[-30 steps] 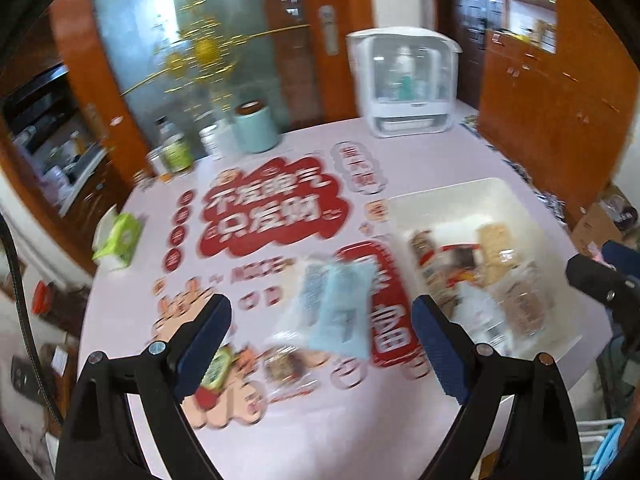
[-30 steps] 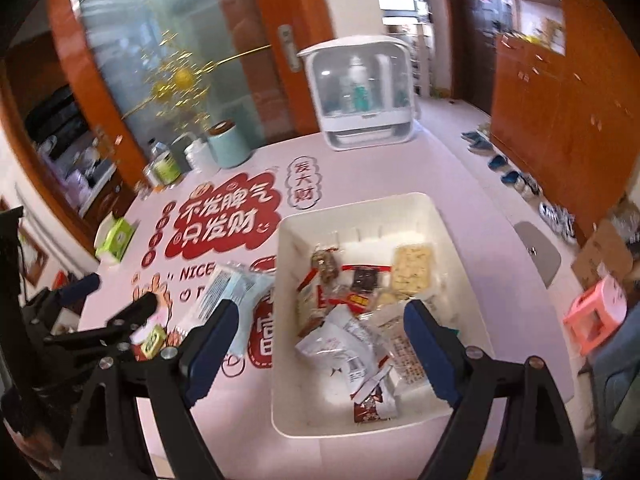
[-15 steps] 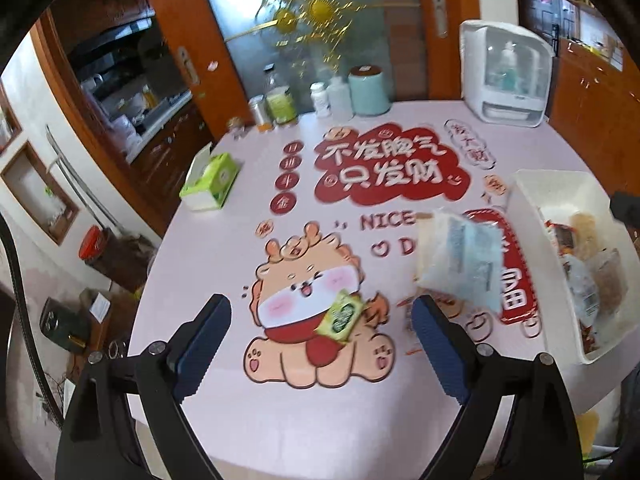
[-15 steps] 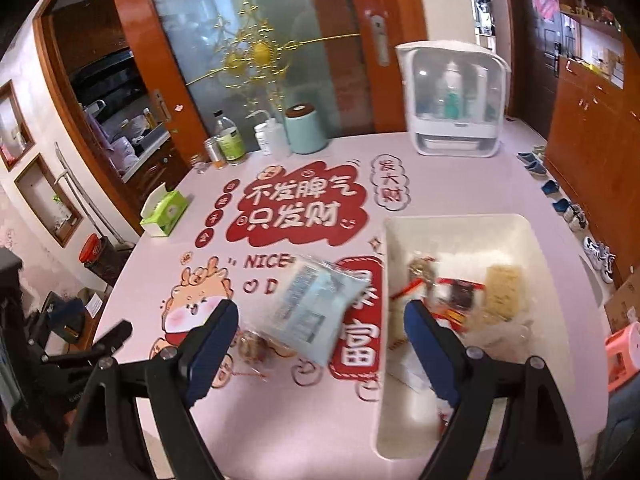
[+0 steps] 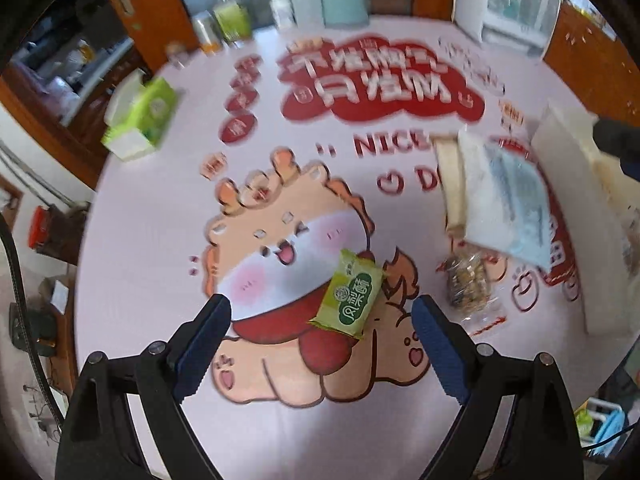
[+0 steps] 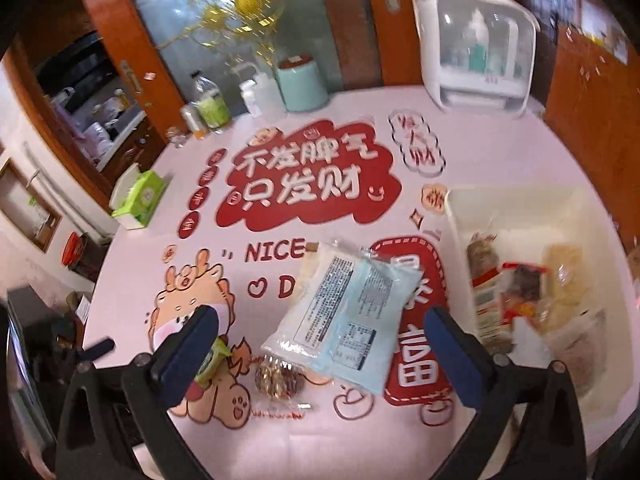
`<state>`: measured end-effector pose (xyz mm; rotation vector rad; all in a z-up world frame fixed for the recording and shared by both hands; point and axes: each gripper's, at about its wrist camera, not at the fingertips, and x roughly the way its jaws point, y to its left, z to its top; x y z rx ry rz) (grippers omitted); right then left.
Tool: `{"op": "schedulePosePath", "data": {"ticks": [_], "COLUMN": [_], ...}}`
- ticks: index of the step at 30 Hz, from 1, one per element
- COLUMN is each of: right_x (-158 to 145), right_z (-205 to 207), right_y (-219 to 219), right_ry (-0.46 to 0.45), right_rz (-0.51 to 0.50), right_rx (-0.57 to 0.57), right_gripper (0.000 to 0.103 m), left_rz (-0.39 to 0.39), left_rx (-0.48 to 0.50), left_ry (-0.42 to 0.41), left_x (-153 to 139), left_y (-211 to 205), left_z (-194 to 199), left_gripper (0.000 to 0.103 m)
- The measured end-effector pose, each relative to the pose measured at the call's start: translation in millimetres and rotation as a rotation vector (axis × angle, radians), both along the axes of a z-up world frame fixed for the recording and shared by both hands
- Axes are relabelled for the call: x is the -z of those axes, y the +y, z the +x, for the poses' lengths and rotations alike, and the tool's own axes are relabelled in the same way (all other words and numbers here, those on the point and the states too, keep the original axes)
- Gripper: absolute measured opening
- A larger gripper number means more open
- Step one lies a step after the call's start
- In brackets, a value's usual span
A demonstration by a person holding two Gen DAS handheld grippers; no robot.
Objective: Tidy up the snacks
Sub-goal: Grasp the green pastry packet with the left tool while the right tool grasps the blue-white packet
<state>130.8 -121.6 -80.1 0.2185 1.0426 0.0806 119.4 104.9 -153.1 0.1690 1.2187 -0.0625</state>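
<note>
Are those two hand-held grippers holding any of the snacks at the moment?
No. The left hand-held gripper is open above the green packet; the right hand-held gripper, jaws opening, hovers over the pale blue packet.

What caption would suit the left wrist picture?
Open left gripper poised above a green snack packet lying on the cartoon-printed table.

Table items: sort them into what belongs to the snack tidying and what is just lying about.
Job:
- green snack packet
- light blue packet
- clear-wrapped snack
- white bin holding snacks

Lying about:
- green tissue box
- mint canister
- green-label bottle
- white dispenser cabinet
</note>
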Motion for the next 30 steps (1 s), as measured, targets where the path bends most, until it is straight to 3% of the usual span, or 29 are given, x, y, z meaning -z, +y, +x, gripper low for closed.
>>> {"op": "schedulePosePath", "data": {"ticks": [6, 16, 21, 22, 26, 30], "right_x": [51.7, 115.3, 126.1, 127.0, 133.1, 125.5], "right_z": [29.1, 57.5, 60.4, 60.3, 61.1, 57.4], "right_y": [7.4, 8.0, 6.0, 5.3, 0.3, 2.6], "right_ry": [0.113, 0.259, 0.291, 0.296, 0.341, 0.332], "right_rz": [-0.048, -0.111, -0.063, -0.057, -0.023, -0.050], "right_rx": [0.053, 0.091, 0.090, 0.089, 0.091, 0.073], "right_gripper": [0.103, 0.103, 0.103, 0.103, 0.101, 0.085], "left_rz": [-0.017, -0.027, -0.059, -0.064, -0.065, -0.054], "left_rx": [0.037, 0.051, 0.038, 0.035, 0.042, 0.038], "left_ry": [0.106, 0.166, 0.214, 0.217, 0.198, 0.201], "left_x": [47.8, 74.8, 85.8, 86.6, 81.1, 79.9], "left_y": [-4.9, -0.5, 5.3, 5.2, 1.3, -1.8], "left_z": [21.4, 36.5, 42.7, 42.9, 43.3, 41.5], "left_gripper": [0.091, 0.089, 0.063, 0.063, 0.036, 0.035]}}
